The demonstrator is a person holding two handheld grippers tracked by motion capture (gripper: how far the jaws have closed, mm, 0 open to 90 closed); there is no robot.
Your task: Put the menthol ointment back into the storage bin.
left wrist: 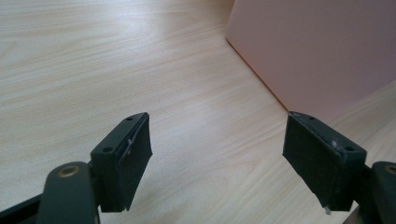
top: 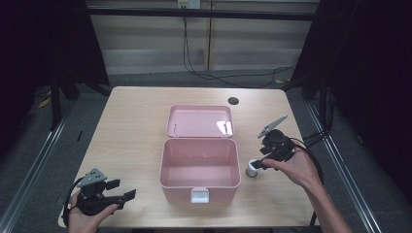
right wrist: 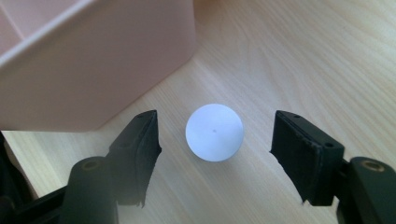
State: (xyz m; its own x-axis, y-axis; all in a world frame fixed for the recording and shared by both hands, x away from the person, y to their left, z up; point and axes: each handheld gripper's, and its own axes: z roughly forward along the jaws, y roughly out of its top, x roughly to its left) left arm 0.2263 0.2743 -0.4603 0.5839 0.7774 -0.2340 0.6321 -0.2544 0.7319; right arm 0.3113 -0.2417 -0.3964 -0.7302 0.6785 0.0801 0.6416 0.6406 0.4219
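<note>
Right tongs stood open astride white-capped jar, not yet gripped; pink box w/ lid up, empty; left tongs open, idle.

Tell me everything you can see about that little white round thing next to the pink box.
The little white jar is a small cylinder with a smooth, matte white round cap marked by a tiny centre dot. It stands upright on the wooden table, just right of the open pink box, not touching it. The right gripper brackets it, with gaps between both pads and the cap. Its material looks like plastic.
</note>
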